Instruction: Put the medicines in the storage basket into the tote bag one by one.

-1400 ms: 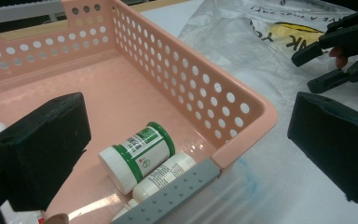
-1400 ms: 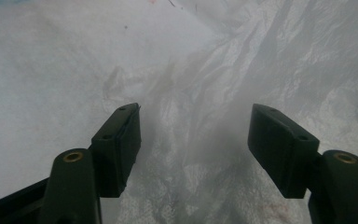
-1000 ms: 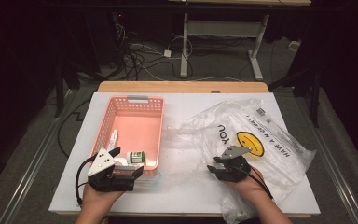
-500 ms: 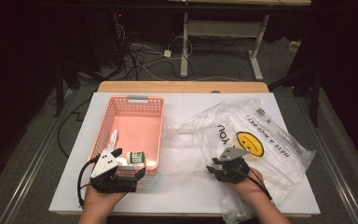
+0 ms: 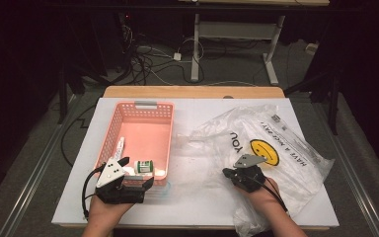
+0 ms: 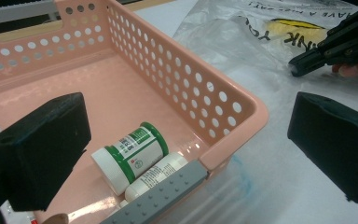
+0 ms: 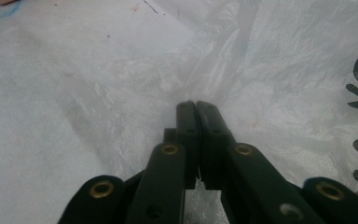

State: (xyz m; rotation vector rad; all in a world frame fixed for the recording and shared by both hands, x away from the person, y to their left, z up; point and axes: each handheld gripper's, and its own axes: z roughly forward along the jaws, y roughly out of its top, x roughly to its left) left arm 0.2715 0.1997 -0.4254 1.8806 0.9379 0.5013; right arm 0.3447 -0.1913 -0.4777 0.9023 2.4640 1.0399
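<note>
A pink perforated basket (image 5: 109,133) stands left of centre on the white table. In it lie a white jar with a green lid (image 5: 143,166) and a white tube (image 6: 156,175). My left gripper (image 5: 137,173) stands open at the basket's near corner (image 6: 233,105), its jaws wide apart on either side of that corner, holding nothing. To the right lies a clear plastic bag (image 5: 276,133) with a yellow smiley print. My right gripper (image 5: 225,173) rests on it. Its jaws have just been closing and now stand shut (image 7: 196,105), pinching a fold of the bag's film (image 7: 284,56).
The white tabletop (image 5: 197,113) lies on a wooden table whose far edge (image 5: 192,92) shows behind it. Cables and a desk frame (image 5: 195,44) sit on the dark floor beyond. A white tube (image 5: 120,146) lies along the basket's left wall.
The right gripper's jaws have come together on the bag's film. Both hands have kept their places, and the basket and bag have not shifted.
</note>
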